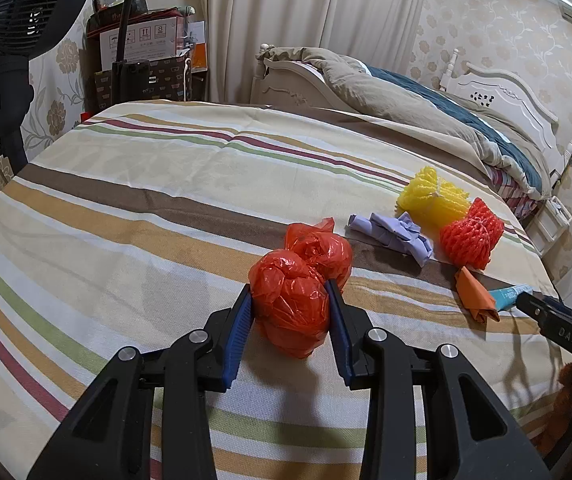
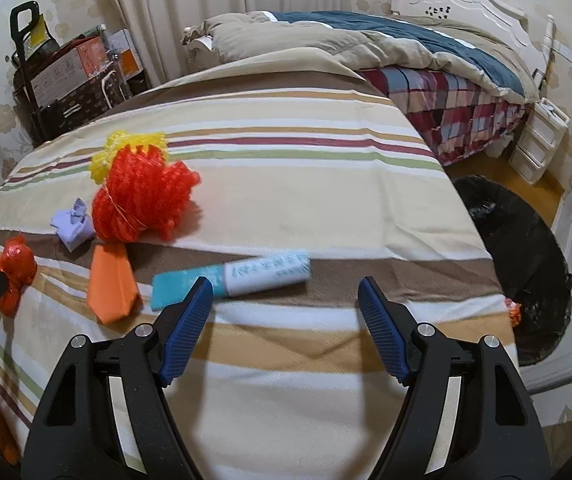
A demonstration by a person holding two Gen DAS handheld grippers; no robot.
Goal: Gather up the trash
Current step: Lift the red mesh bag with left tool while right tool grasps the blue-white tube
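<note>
Trash lies scattered across the striped cloth (image 2: 286, 208) that covers my bench. My left gripper (image 1: 290, 304) has its jaws clamped on a crumpled red plastic bag (image 1: 291, 304), the blue pads pressing into both sides of the front lump, while a second knotted lump of the same bag trails just behind it on the cloth. Beyond that, toward the far right of my left view, sit a wad of lilac paper (image 1: 391, 234), a yellow foam net (image 1: 431, 196) and a red foam net (image 1: 471, 236) touching each other, and a folded orange wrapper (image 1: 473, 294) nearer to me. My right gripper (image 2: 286, 294) hangs over the cloth with its jaws standing wide apart and nothing between them. A blue-and-white tube (image 2: 242, 278) lies flat just ahead of my right gripper's left pad, beside the orange wrapper. Off the bench's right edge, on the floor, a bin lined with a black bag (image 2: 525, 248) stands open, with a scrap of red at its rim. A bed (image 2: 405, 44) with rumpled covers stands behind.
</note>
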